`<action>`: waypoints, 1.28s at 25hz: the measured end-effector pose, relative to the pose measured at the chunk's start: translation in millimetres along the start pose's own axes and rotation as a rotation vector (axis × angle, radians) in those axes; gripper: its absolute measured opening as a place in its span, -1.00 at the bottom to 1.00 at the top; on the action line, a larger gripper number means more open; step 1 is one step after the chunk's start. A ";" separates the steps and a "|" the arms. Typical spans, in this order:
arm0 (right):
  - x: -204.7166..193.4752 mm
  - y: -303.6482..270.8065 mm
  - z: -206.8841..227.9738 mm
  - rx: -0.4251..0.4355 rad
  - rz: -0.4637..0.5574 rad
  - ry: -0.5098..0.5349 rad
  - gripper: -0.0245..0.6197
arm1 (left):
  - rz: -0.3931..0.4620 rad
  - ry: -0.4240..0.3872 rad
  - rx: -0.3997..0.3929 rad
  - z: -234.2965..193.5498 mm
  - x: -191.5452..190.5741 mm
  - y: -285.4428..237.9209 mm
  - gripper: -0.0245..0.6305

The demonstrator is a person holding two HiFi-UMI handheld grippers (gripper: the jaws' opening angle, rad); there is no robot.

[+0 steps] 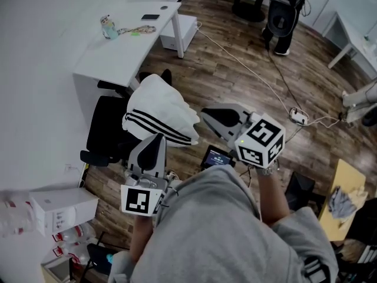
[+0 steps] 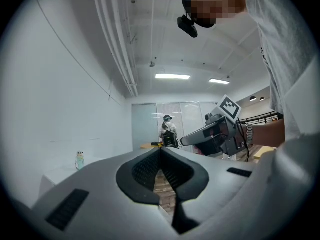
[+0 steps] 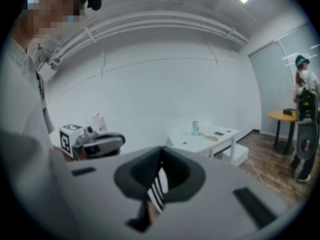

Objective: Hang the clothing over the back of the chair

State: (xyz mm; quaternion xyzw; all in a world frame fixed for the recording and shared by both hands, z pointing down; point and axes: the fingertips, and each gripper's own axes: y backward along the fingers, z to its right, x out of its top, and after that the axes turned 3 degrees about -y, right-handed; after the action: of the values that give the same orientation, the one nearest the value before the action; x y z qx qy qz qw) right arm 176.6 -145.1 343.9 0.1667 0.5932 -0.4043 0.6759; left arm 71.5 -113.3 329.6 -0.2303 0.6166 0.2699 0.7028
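A white garment with black stripes [image 1: 159,108] lies draped over the back of a black office chair [image 1: 106,128] in front of the desk. My left gripper [image 1: 154,137] is just below the garment's striped hem, its jaws shut and empty [image 2: 160,149]. My right gripper [image 1: 204,115] is close beside the garment's right edge, also shut [image 3: 161,149]. In the right gripper view the striped cloth [image 3: 157,193] shows through the hollow behind the closed tips. Each gripper sees the other: the right gripper [image 2: 182,141] and the left gripper [image 3: 122,139].
A white desk [image 1: 123,46] behind the chair bears a small bottle [image 1: 108,27] and a phone [image 1: 150,17]. A white box [image 1: 62,208] sits at the lower left. Cables [image 1: 247,69] run over the wood floor. Another person [image 1: 283,10] stands far back.
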 end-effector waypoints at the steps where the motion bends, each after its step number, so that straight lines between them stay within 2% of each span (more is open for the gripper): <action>1: 0.0 3.2 -1.3 0.003 0.005 -0.001 -0.82 | 0.001 0.004 0.006 2.0 0.5 0.4 -0.81; 7: 0.1 21.4 -10.6 0.026 0.056 0.001 -0.82 | -0.005 0.000 0.039 12.7 0.4 6.9 -0.81; 20: 4.3 52.7 -19.5 0.017 0.234 -0.014 -0.82 | -0.007 0.006 0.138 14.9 0.0 28.7 -0.81; 28: -9.2 68.9 -3.5 -0.055 0.266 0.006 -0.82 | -0.015 0.012 0.162 20.5 -4.3 27.4 -0.81; 32: -16.2 75.5 1.3 -0.063 0.275 -0.016 -0.82 | -0.023 0.021 0.175 21.9 -7.8 26.6 -0.81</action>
State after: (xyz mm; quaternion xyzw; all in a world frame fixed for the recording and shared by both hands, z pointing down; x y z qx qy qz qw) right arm 234.2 -93.8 340.3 0.2216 0.5718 -0.2904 0.7346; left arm 69.4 -79.7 340.5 -0.1777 0.6427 0.2045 0.7166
